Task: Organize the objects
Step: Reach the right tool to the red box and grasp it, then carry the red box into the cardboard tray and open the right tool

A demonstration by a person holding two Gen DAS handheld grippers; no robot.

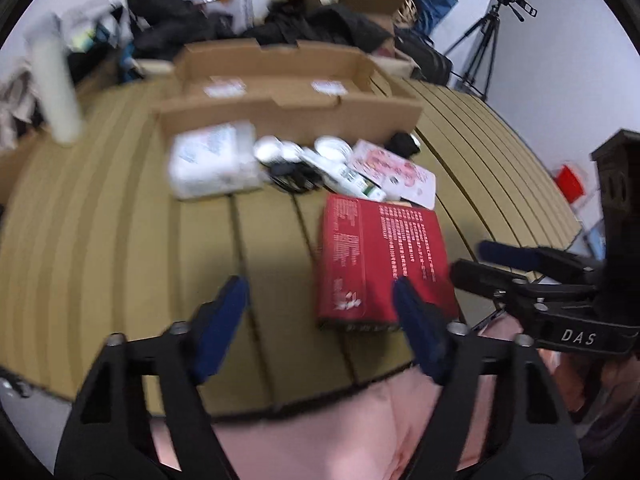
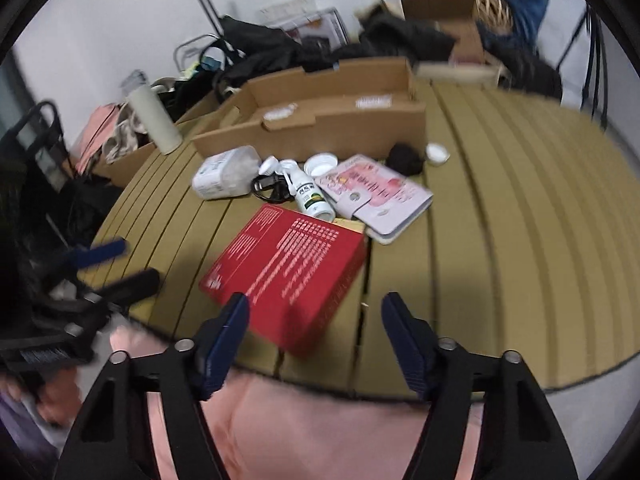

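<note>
Dim, even indoor light; motion blur throughout, fisheye bending, dark vignetted corners.

Motion blur smears the white packet (image 1: 212, 164); print on the red box (image 2: 286, 270) is unreadable.

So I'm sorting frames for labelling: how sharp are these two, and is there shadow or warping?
Left wrist view: smeared by motion, the white pack and red box text blurred. Right wrist view: crisper mid-frame, the spray bottle label nearly readable. Both: table slats bow from fisheye, with a dark shadow at the near edge.
</note>
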